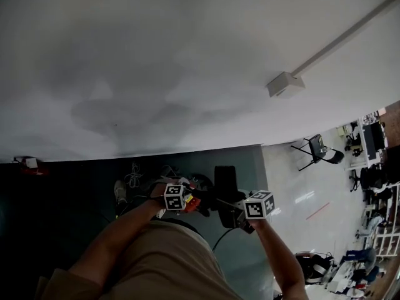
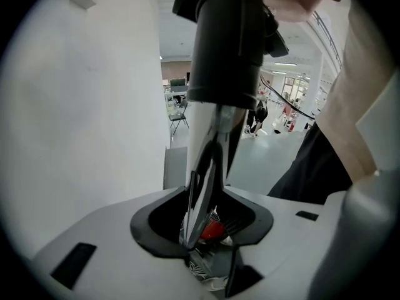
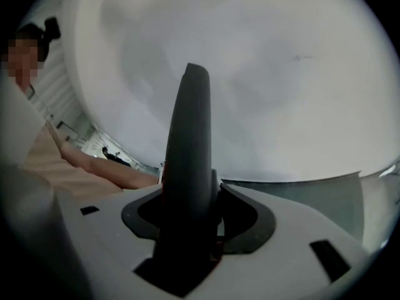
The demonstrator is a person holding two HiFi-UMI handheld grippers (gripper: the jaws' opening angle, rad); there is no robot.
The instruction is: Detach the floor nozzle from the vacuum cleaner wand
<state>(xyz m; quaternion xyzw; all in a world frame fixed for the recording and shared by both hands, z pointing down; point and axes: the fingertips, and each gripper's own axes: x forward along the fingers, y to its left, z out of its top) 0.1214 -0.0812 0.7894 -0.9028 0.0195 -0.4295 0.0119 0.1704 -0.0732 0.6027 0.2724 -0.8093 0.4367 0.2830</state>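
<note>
In the head view I hold both grippers close together in front of my waist. The left gripper is shut on the pale silver vacuum wand. The wand passes between the jaws of the left gripper, with a red button beside it. Above, the wand enters a wide black collar. The right gripper is shut on the dark grey floor nozzle. The neck of the floor nozzle fills the jaw gap of the right gripper and rises as a tapered dark piece.
A white wall fills the upper head view, with a small box mounted on it. Below lies a dark floor mat with shoes and a cable. A folding chair and cluttered desks stand at the right.
</note>
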